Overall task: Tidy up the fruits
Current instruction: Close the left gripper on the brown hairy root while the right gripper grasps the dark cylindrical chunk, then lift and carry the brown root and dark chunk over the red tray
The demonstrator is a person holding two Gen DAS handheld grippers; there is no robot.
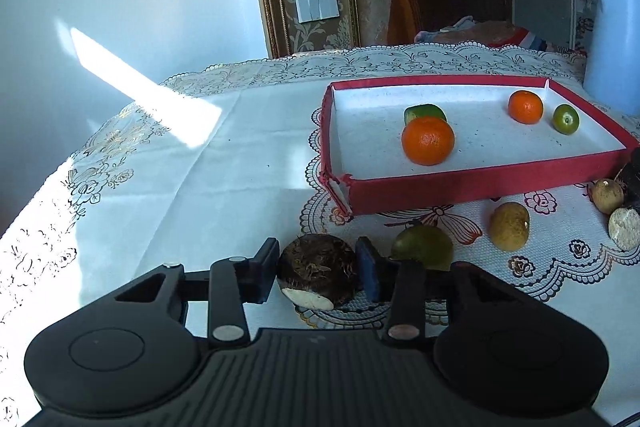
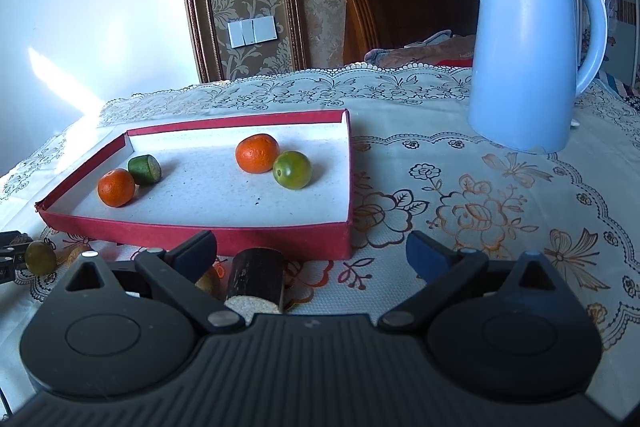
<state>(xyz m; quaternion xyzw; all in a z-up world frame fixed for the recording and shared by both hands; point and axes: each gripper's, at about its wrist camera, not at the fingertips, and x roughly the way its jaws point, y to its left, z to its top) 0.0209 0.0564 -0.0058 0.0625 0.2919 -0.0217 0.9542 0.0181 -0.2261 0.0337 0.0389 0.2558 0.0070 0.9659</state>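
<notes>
Seen first from the left wrist view: the left gripper (image 1: 318,273) has its fingers (image 1: 264,273) narrowed onto a hairy brown root piece (image 1: 318,269), rounded, fibrous, with one pale cut face toward the camera; the blue pads touch both of its flanks, and it sits low over the table (image 1: 160,187), whether lifted or resting cannot be told. Table covering is a glossy white embossed cloth with lace-like printed floral edging. Just beyond the right finger lies a smooth green fruit (image 1: 422,247); further right, a matte tan oval fruit (image 1: 510,227), a smaller tan round one (image 1: 607,190), and a pale rough cut disc (image 1: 624,229). Behind these stands a shallow rectangular red box (image 1: 460,189), cardboard-like, near corner torn, white speckled lining. Inside: a dimpled large orange (image 1: 428,141) touching a green cut piece (image 1: 424,113) behind it, a second orange (image 1: 525,107), and a small green round fruit (image 1: 566,119) beside it. Right wrist view: the right gripper (image 2: 312,253) has its fingers (image 2: 198,247) spread wide, nothing held. Between them, nearer the left finger, a dark cylindrical stick section (image 2: 256,277) with a grainy pale cut end rests on the table, in front of the red box wall. A smooth pale-blue kettle (image 2: 524,59) stands at the far right, well apart from the box.
</notes>
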